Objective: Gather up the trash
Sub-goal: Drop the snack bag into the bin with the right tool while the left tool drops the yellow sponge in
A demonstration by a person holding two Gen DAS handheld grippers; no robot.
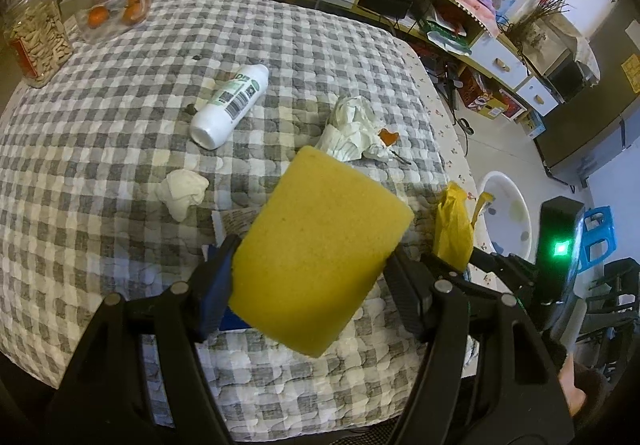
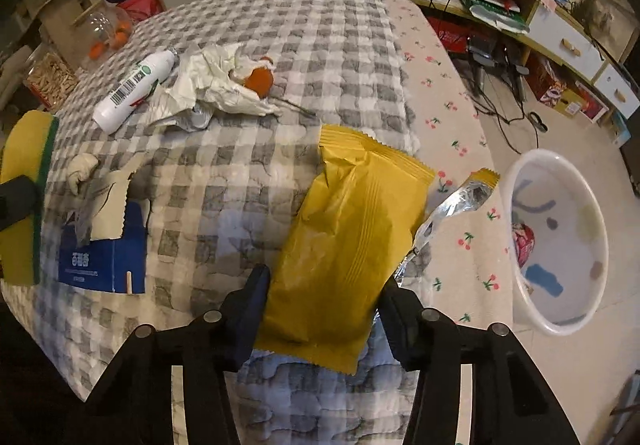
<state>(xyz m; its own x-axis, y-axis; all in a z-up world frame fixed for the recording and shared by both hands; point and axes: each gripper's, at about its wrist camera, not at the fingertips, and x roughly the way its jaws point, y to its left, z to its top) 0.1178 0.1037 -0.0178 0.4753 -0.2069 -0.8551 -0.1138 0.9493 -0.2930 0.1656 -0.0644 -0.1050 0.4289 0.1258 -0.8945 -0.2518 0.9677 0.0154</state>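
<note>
Both wrist views down, close, sharing table [image 1: 100, 149]

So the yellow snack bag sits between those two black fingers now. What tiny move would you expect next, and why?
Probably close the right hand-held gripper until its fingers pinch the yellow snack bag. The bag lies on the checked cloth between the fingers, but I cannot tell that they press it yet. The white bin waits just right of the table, so a firm grip comes before lifting it over.
</note>
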